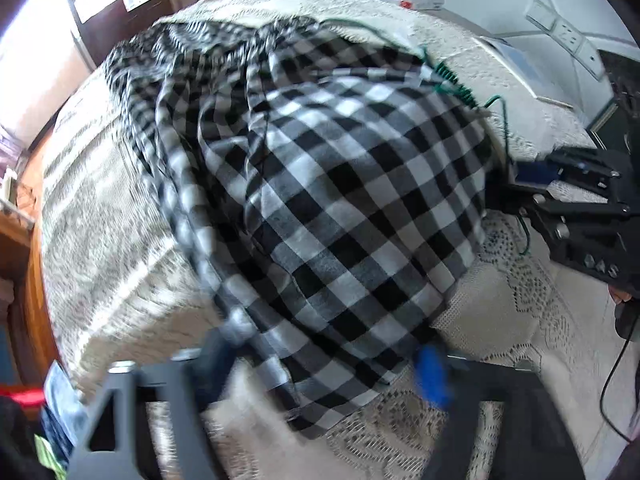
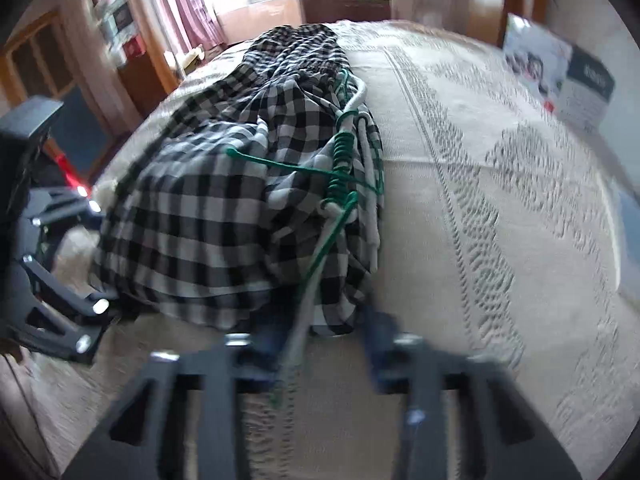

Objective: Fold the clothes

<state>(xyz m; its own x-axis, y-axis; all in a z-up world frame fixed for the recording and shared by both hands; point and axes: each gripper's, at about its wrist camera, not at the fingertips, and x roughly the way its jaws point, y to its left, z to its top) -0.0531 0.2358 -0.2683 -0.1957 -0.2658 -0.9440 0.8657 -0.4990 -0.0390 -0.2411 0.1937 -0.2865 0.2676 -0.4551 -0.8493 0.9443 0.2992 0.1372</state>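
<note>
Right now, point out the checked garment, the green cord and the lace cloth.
checked garment [image 1: 340, 200], left wrist view, middle of its flat panel.
green cord [image 2: 342, 148], right wrist view, coiled part on the garment.
lace cloth [image 1: 520, 300], left wrist view, bare patch beside the garment.

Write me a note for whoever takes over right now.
Left gripper: jaws straddle the near hem of the garment; the blur hides whether they grip it.
Right gripper: jaws apart around the stem of the hanger, not pinching.
Garment lies rumpled on the bed, hanger on top.
Done: no fold visible.
Left: probably remove hanger, flatten, fold.
</note>
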